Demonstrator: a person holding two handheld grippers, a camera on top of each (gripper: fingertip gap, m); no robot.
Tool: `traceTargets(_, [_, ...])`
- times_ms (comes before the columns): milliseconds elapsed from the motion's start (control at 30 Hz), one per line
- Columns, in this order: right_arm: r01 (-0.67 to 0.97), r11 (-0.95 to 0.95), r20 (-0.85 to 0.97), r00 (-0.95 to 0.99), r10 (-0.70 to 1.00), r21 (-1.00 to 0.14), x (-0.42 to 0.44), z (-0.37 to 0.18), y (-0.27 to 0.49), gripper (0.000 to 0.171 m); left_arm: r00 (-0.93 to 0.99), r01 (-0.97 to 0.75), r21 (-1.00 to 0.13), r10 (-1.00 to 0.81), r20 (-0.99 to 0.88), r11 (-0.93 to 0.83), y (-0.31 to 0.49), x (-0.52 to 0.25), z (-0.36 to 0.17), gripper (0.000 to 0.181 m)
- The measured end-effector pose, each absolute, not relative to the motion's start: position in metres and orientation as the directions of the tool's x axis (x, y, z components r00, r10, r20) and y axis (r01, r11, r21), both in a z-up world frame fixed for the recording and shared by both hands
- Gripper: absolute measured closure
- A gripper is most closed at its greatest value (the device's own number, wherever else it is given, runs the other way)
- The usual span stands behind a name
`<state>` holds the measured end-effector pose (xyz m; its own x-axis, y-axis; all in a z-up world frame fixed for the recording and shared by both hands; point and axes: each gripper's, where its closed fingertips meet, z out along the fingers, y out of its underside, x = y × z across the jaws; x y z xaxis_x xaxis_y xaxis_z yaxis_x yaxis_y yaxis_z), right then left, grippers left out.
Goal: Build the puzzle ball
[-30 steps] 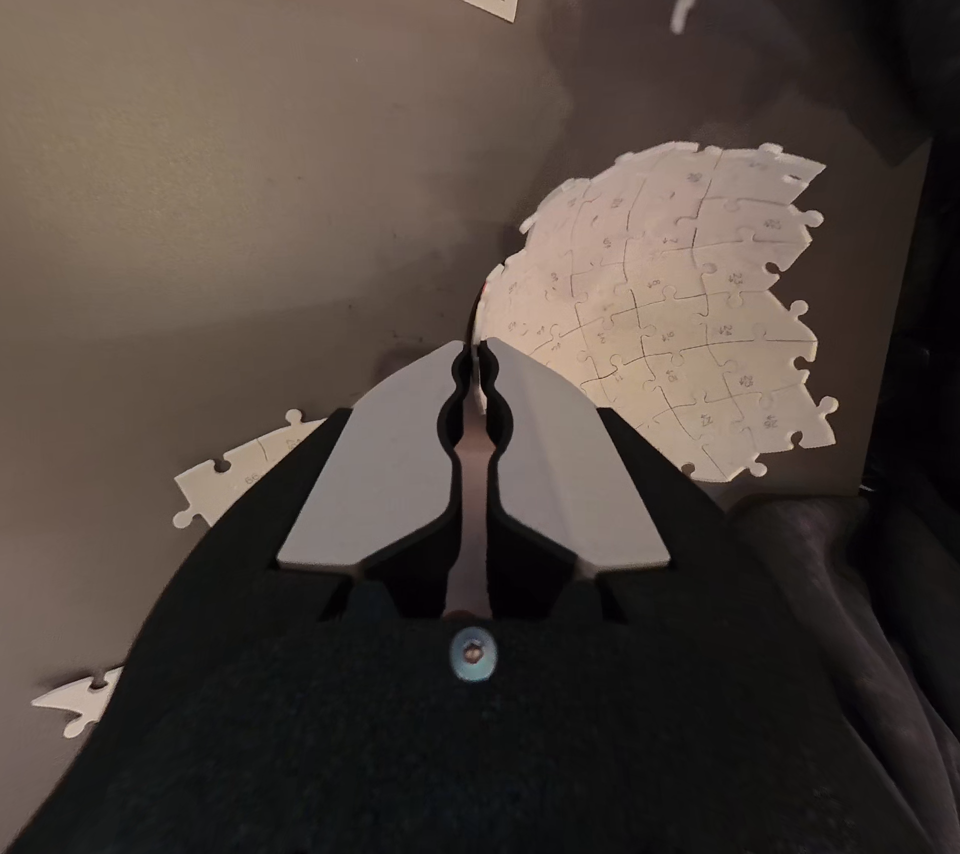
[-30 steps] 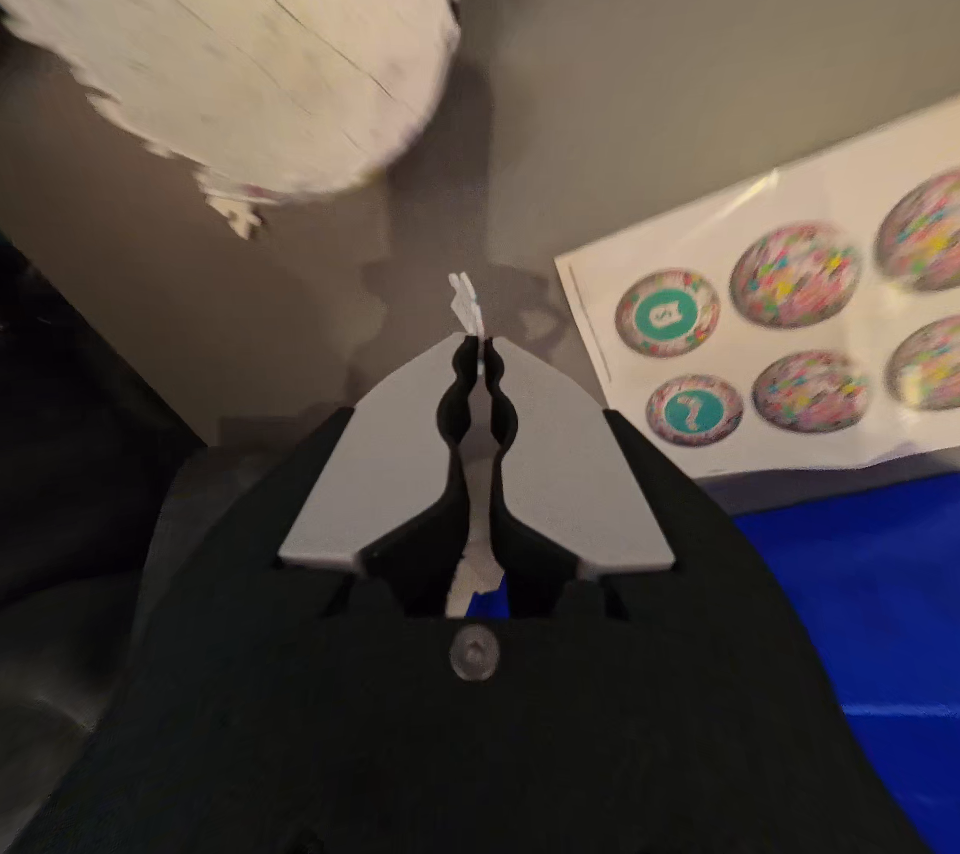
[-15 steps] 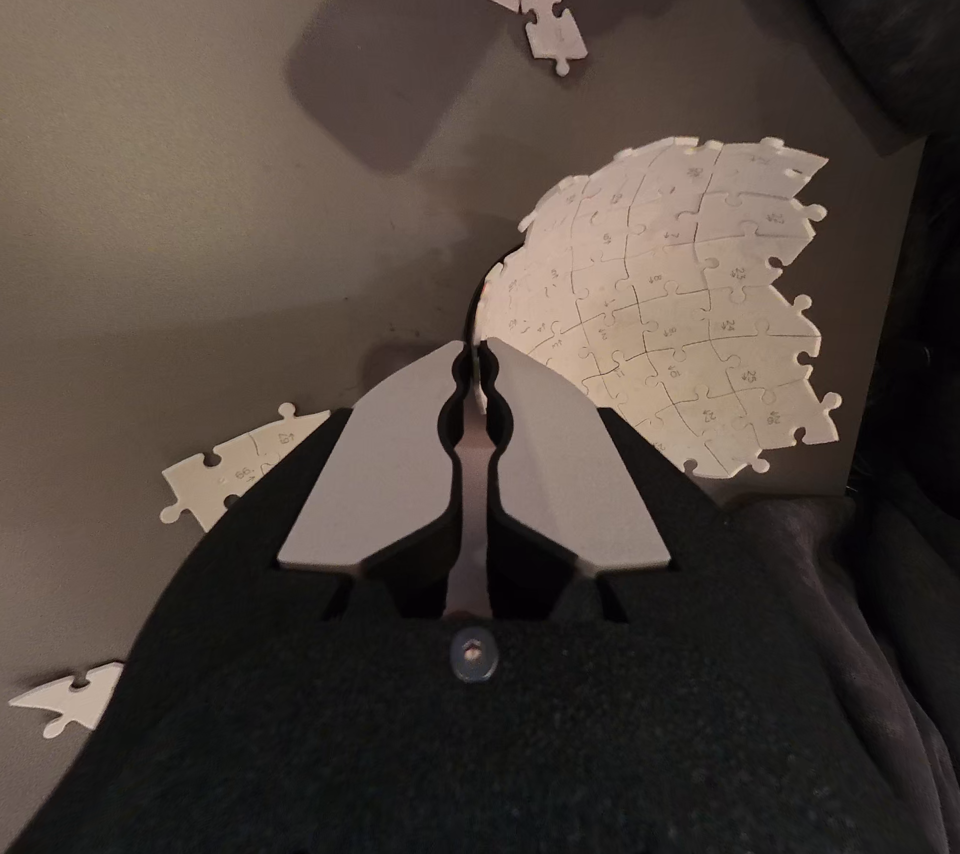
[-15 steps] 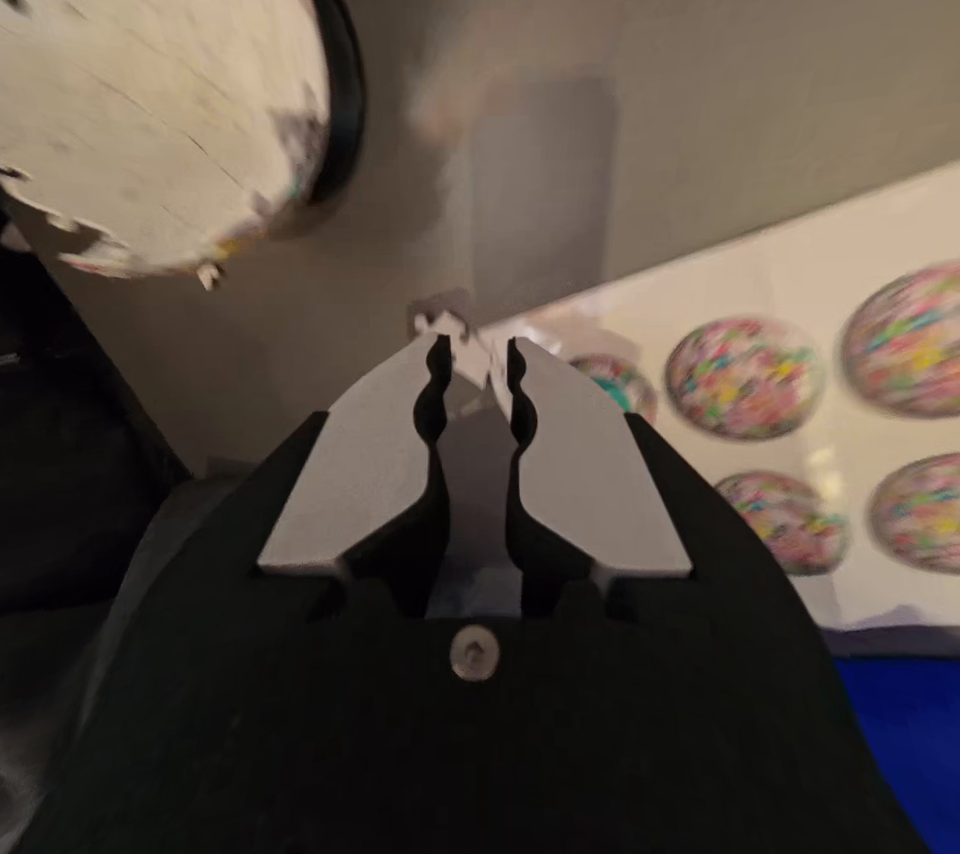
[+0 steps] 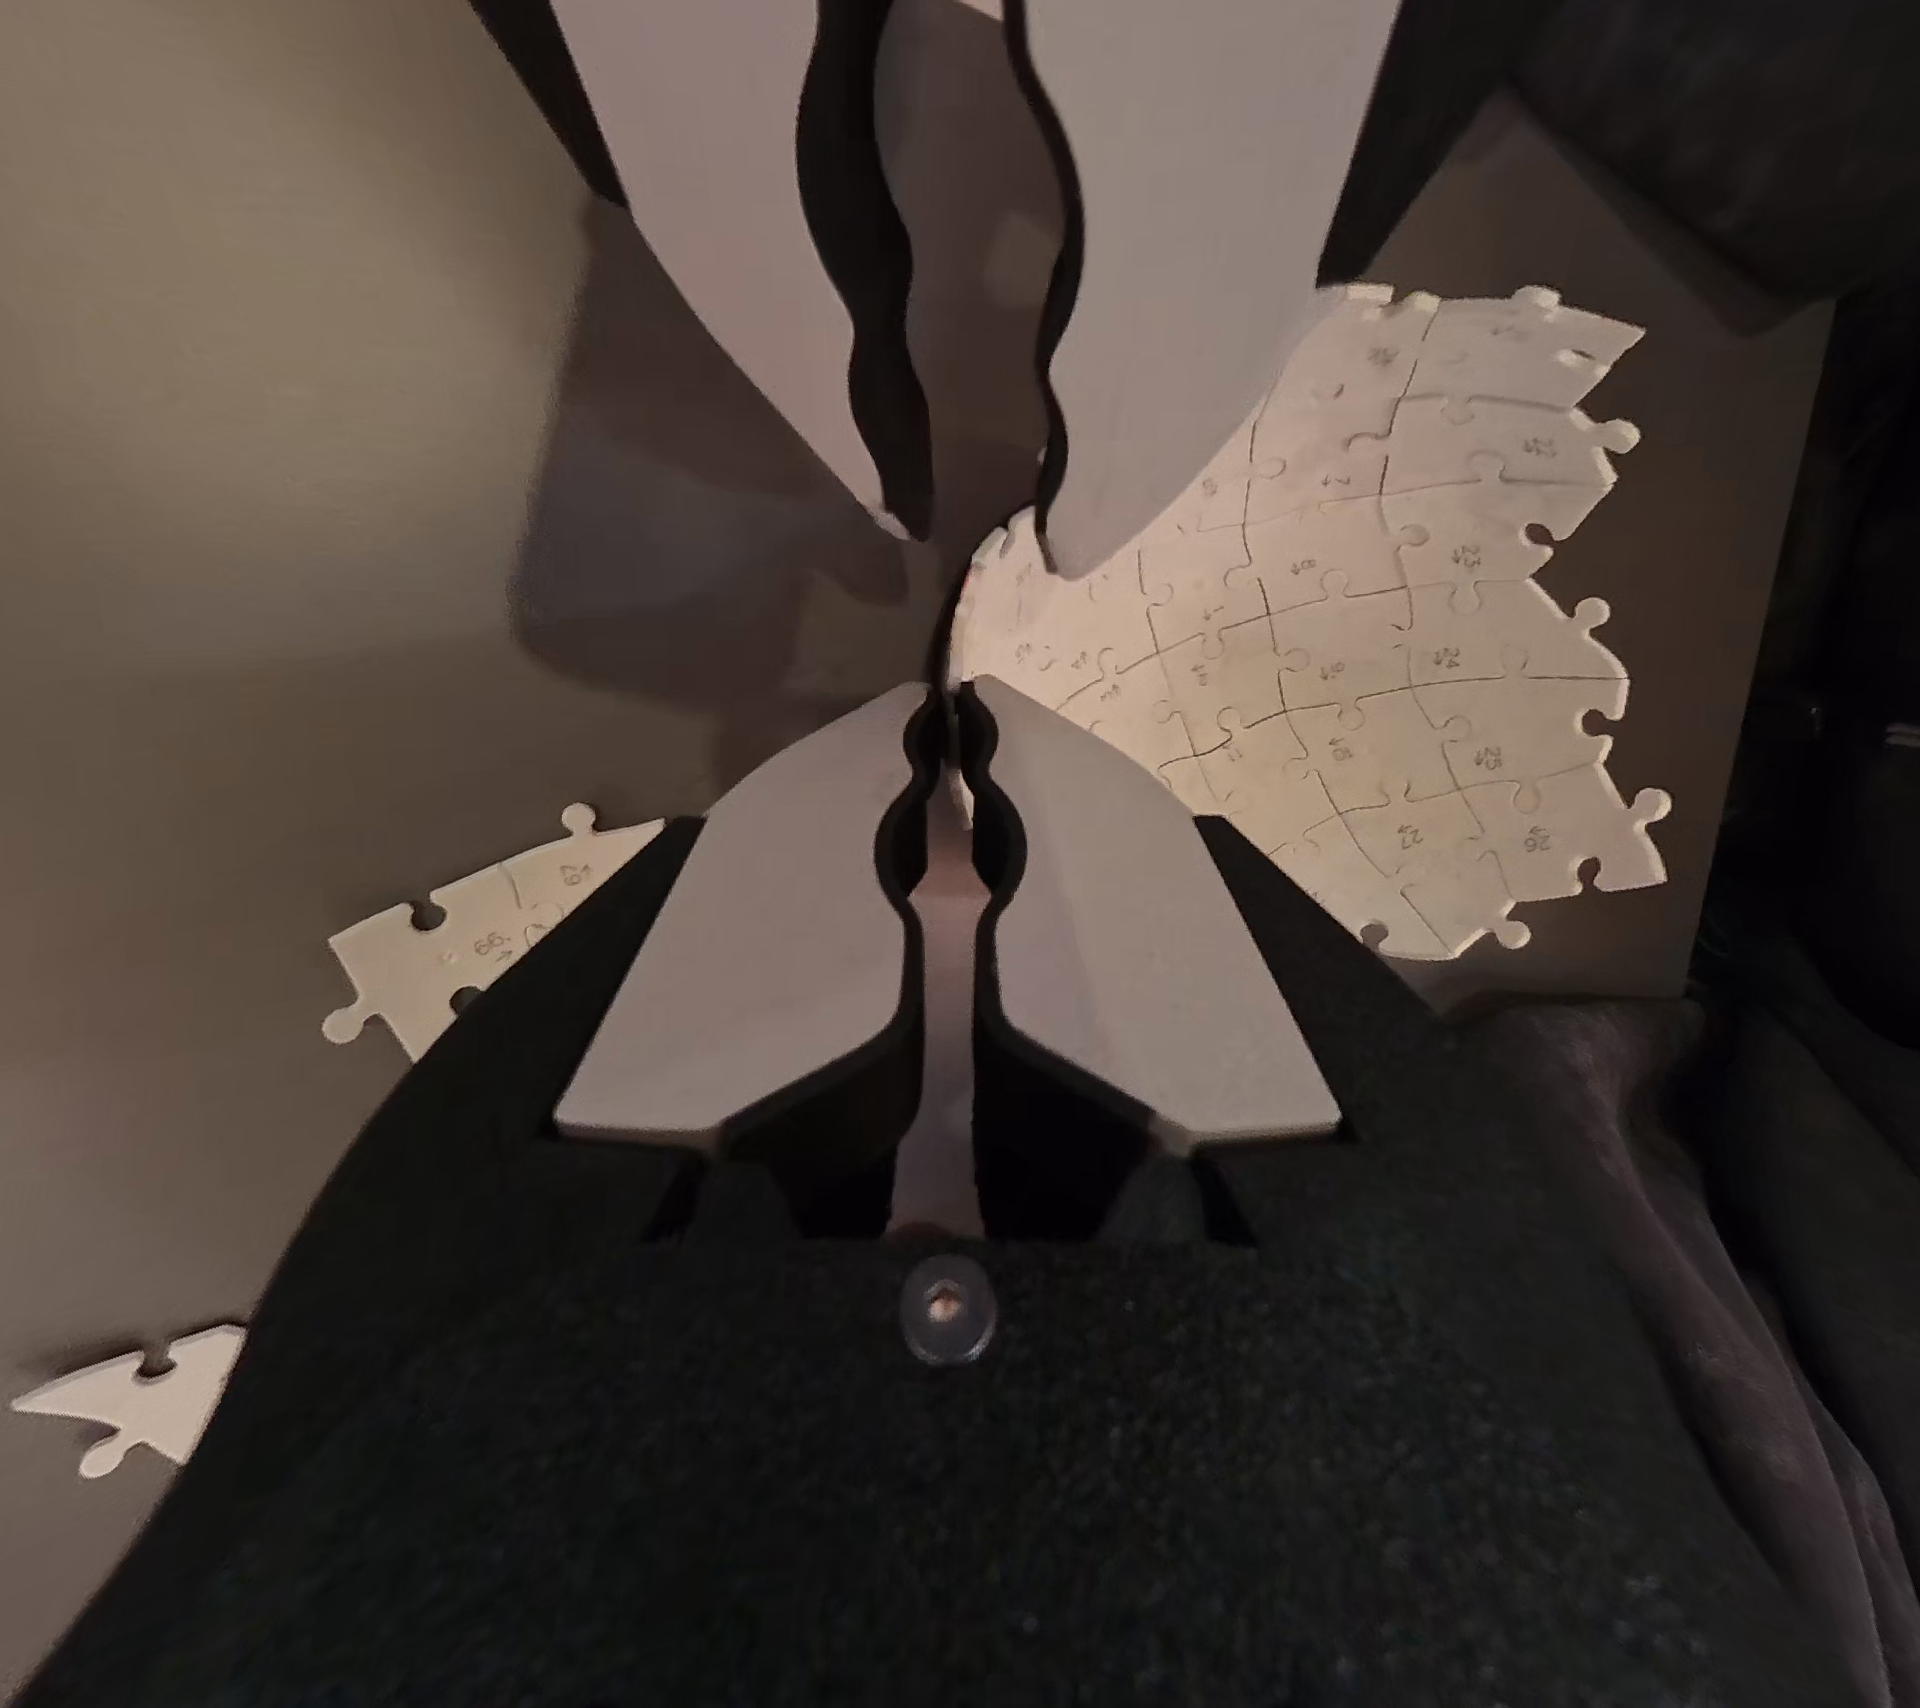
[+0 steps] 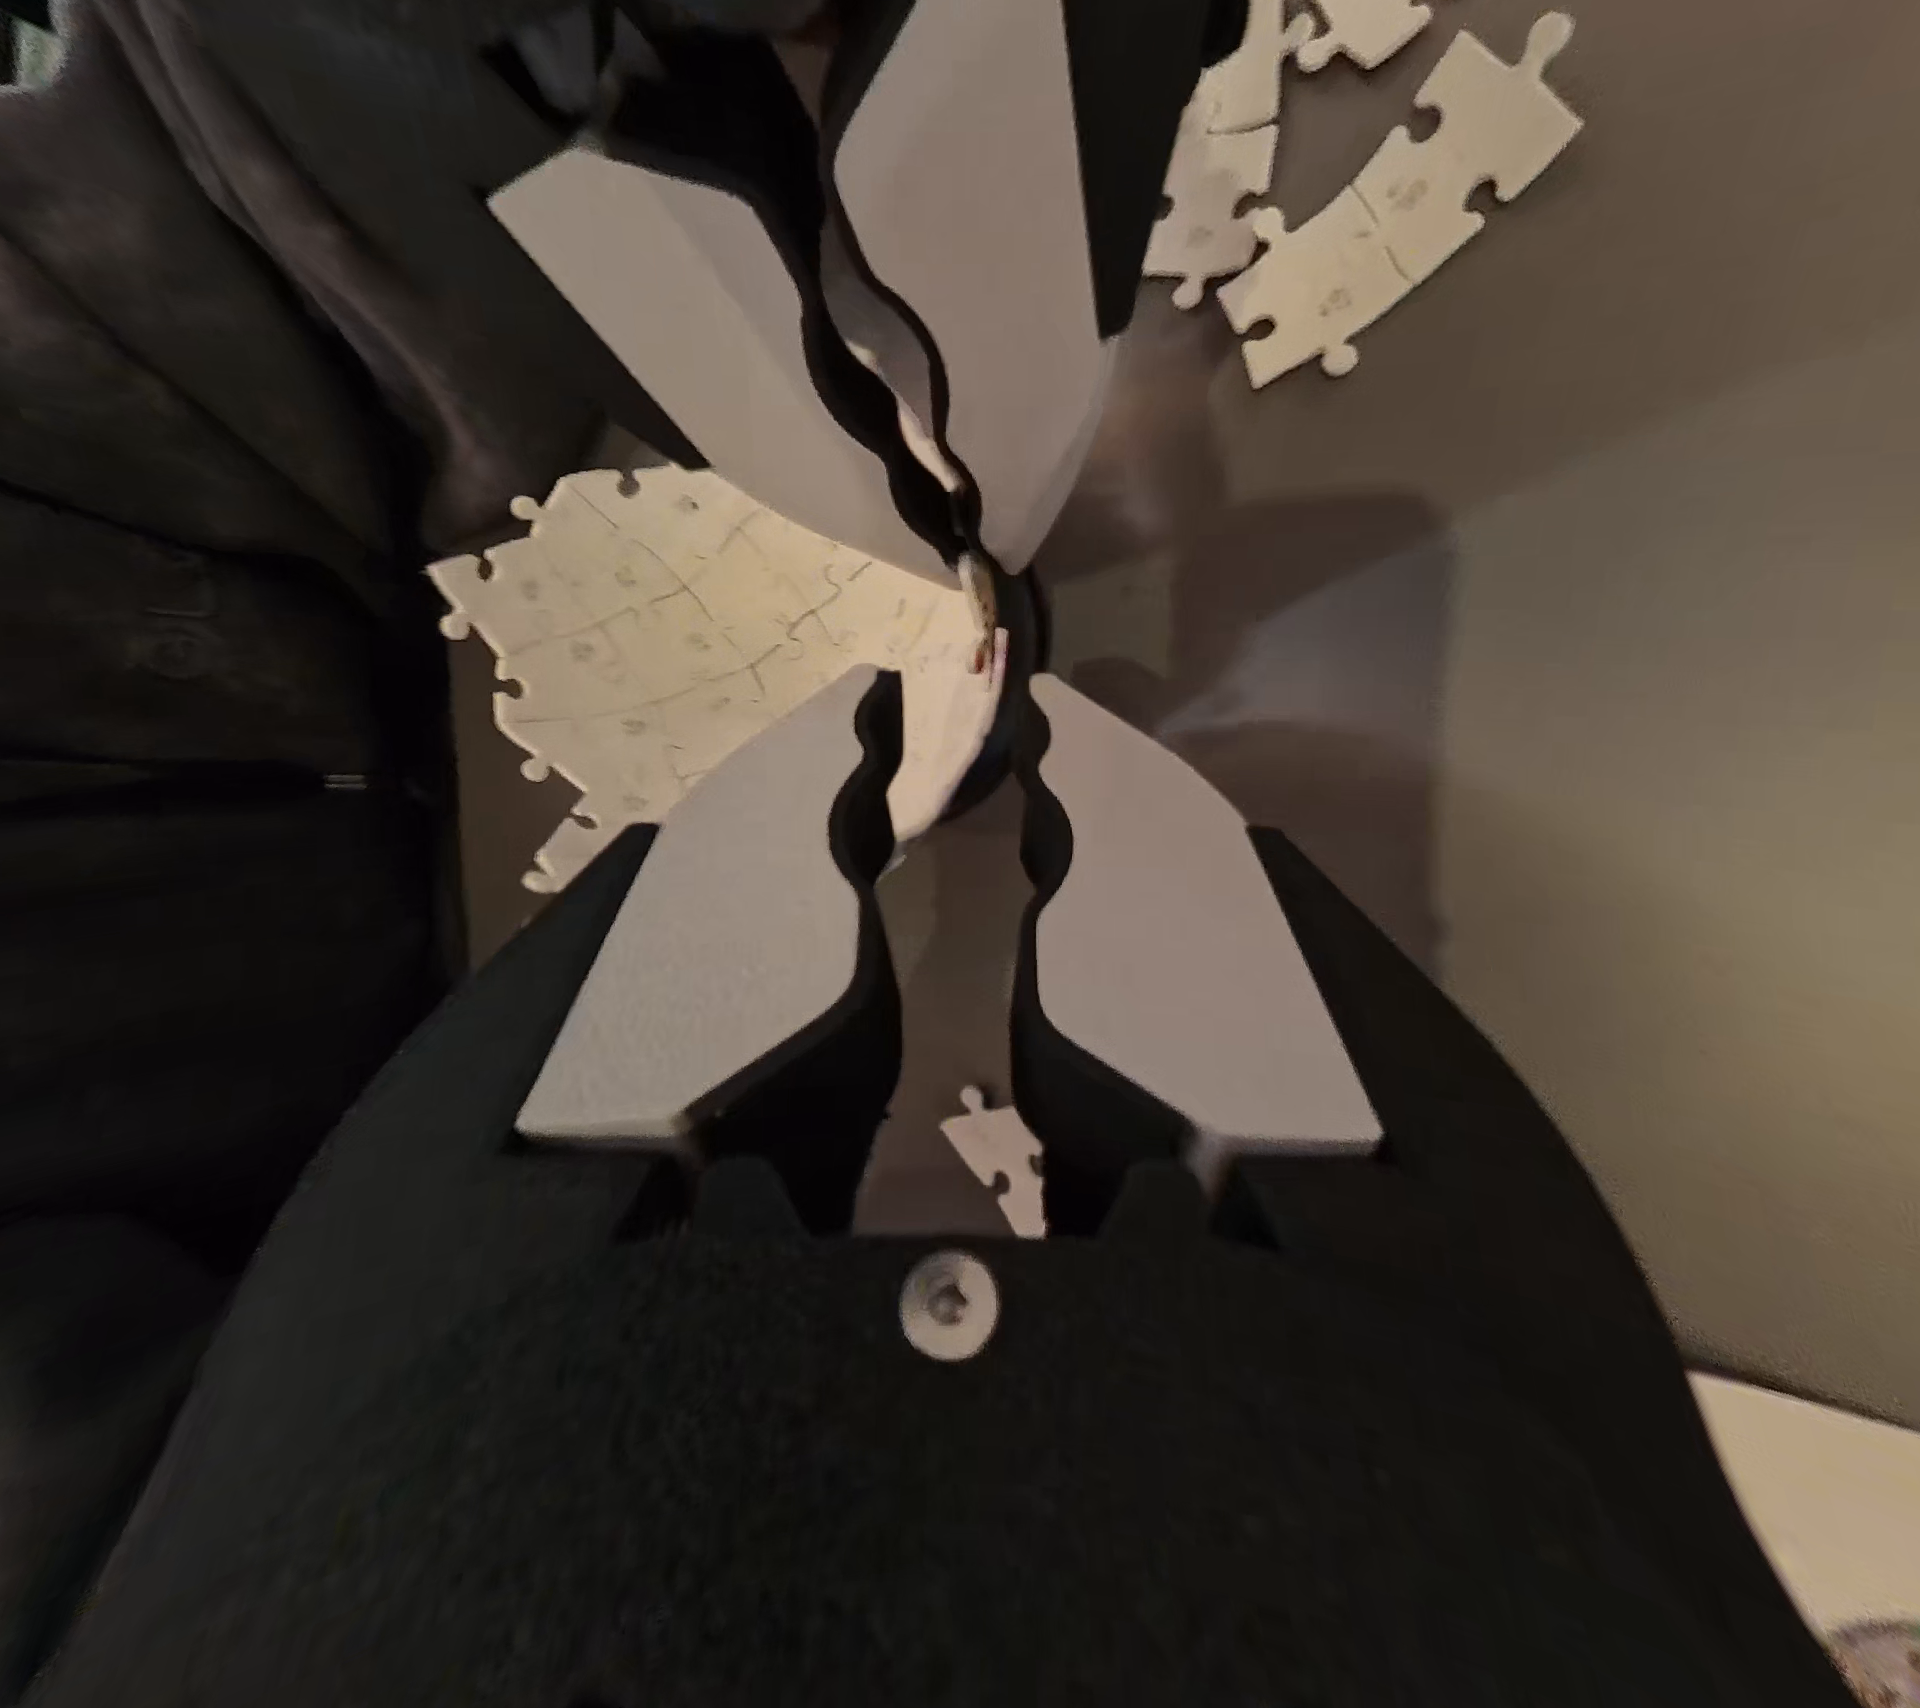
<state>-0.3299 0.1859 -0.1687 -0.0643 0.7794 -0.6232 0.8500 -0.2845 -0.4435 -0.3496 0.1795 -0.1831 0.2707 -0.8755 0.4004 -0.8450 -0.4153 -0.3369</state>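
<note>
The part-built puzzle ball [image 5: 1403,671] is a curved white shell of joined pieces, seen from its numbered inner side. It stands on edge on the grey table. My left gripper [image 5: 951,702] is shut on the shell's rim. It also shows at the top of the right wrist view [image 6: 977,562], still pinching the rim. My right gripper [image 6: 961,687] is open, with its two fingers on either side of the rim of the shell [image 6: 644,619]. In the left wrist view it [image 5: 987,546] reaches down from the top, tip to tip with my left gripper.
Loose white pieces lie on the table [image 5: 260,308]: a joined strip [image 5: 488,941], one piece [image 5: 114,1419], several at the far right [image 6: 1403,183], and one under my right gripper [image 6: 997,1159]. A white printed sheet [image 6: 1808,1471] lies near right. Dark fabric [image 5: 1662,1295] borders the table edge. My left and right fingertips are right by each other.
My right gripper opened from a grip on a single piece and swung over to the shell's rim, facing my left gripper. My left gripper kept its grip and barely moved.
</note>
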Motion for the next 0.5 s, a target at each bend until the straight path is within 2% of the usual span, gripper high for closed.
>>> traceTargets(67, [0.843,-0.286,-0.645,-0.091,0.759,-0.456,-0.331,-0.164,0.181,0.150,0.269,-0.846,-0.339,-0.877,0.397,-0.413,0.180,-0.350,-0.183,0.179])
traceTargets(233, [0.839,-0.345,-0.683,-0.043,0.729,-0.421,-0.325,-0.171,0.181,0.134,0.271,-0.844,-0.339,-0.876,0.399,-0.416,0.180,-0.350,-0.183,0.179])
traceTargets(500, [0.837,-0.373,-0.777,-0.093,0.622,-0.399,-0.329,-0.171,0.167,0.123,0.274,-0.844,-0.338,-0.876,0.397,-0.418,0.180,-0.349,-0.183,0.179])
